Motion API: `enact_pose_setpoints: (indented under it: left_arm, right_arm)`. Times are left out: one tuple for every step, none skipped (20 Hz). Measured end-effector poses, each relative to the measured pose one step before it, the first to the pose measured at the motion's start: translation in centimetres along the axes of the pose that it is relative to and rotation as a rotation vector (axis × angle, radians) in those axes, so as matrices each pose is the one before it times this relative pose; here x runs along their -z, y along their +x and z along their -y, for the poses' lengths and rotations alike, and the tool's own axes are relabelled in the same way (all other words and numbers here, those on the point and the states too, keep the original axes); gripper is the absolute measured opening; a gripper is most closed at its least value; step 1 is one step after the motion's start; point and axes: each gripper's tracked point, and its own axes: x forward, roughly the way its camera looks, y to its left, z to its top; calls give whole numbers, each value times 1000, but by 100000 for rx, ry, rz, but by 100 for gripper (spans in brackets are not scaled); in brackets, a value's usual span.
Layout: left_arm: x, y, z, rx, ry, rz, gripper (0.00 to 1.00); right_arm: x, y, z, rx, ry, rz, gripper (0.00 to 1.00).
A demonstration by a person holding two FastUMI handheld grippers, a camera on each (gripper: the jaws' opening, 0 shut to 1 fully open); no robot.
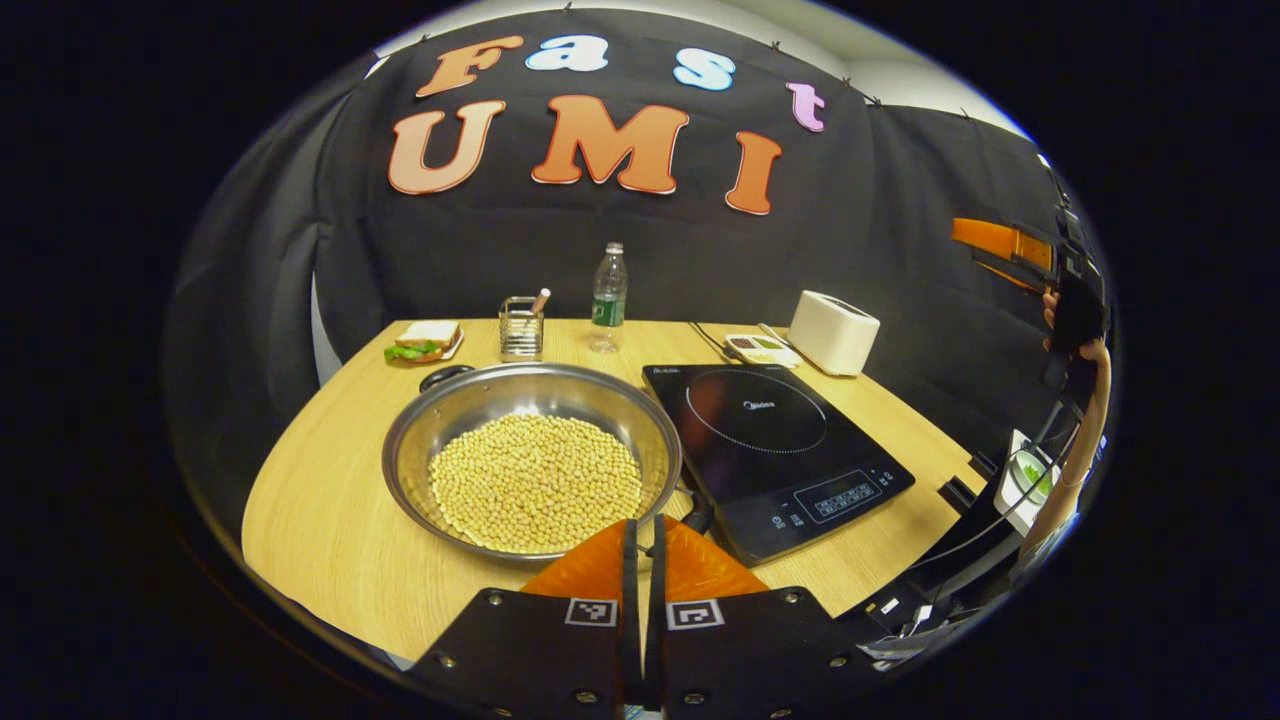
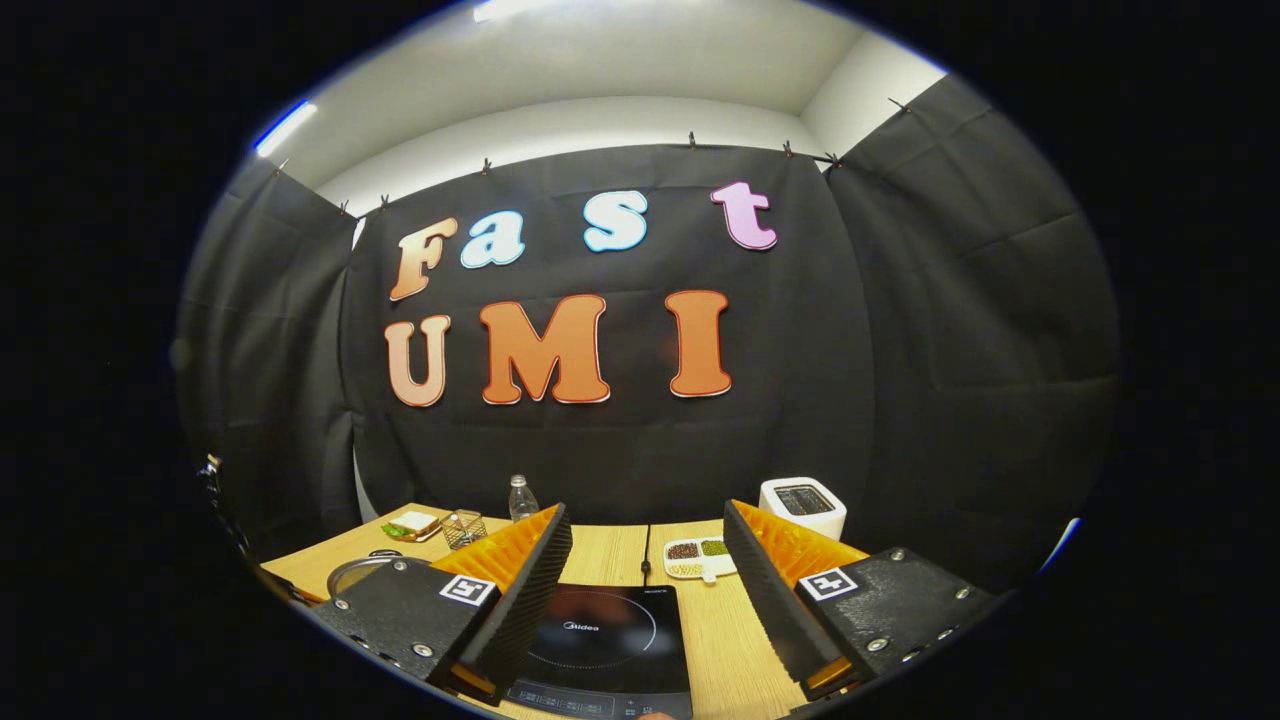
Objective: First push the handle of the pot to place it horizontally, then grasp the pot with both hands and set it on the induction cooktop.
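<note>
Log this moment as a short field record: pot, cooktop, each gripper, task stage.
pot: on the table, left of the cooktop, filled with beans
cooktop: bare, nothing on it
left gripper: shut, empty, near the pot's front rim
right gripper: open, empty, above the cooktop
stage: pot not yet on the cooktop

The pot's (image 1: 533, 455) near rim and handle sit behind the left tongs (image 1: 645, 560) — in the right gripper view the cooktop's (image 2: 600, 640) front edge is cut off.
</note>
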Motion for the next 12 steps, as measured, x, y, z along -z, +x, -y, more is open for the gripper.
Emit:
enact_pose_setpoints:
  left_arm:
    - [822, 143, 235, 732, -241, -2284, 3]
    - [891, 357, 29, -145, 160, -1854, 5]
    - [525, 286, -84, -569, 284, -1369, 3]
    - [451, 229, -179, -763, -35, -977, 3]
    - [523, 232, -130, -660, -245, -862, 4]
    - [552, 360, -258, -631, -459, -797, 3]
    - [472, 335, -204, -338, -482, -1572, 3]
    - [425, 276, -134, -302, -580, -1572, 3]
    - [339, 222, -67, -443, -419, -1208, 4]
    - [183, 371, -122, -399, -506, -684, 3]
    - [90, 349, -140, -110, -581, -901, 3]
    - [170, 423, 104, 285, -444, -705, 3]
  right_arm:
    - [120, 51, 89, -16, 107, -323, 95]
    - [84, 7, 90, 48, 176, -306, 95]
    - [181, 37, -2, -66, 150, -290, 95]
    - [196, 104, -2, -58, 165, -250, 95]
    - [68, 33, 43, -34, 141, -238, 95]
    - [69, 86, -2, -102, 56, -180, 95]
    - [202, 55, 38, -48, -12, -178, 95]
    - [202, 75, 133, 99, 148, -444, 95]
    - [208, 79, -83, -187, 279, -517, 95]
    - [138, -39, -15, -414, 425, -601, 95]
    - [302, 33, -105, -504, 407, -732, 95]
    - [250, 52, 62, -4, 164, -932, 95]
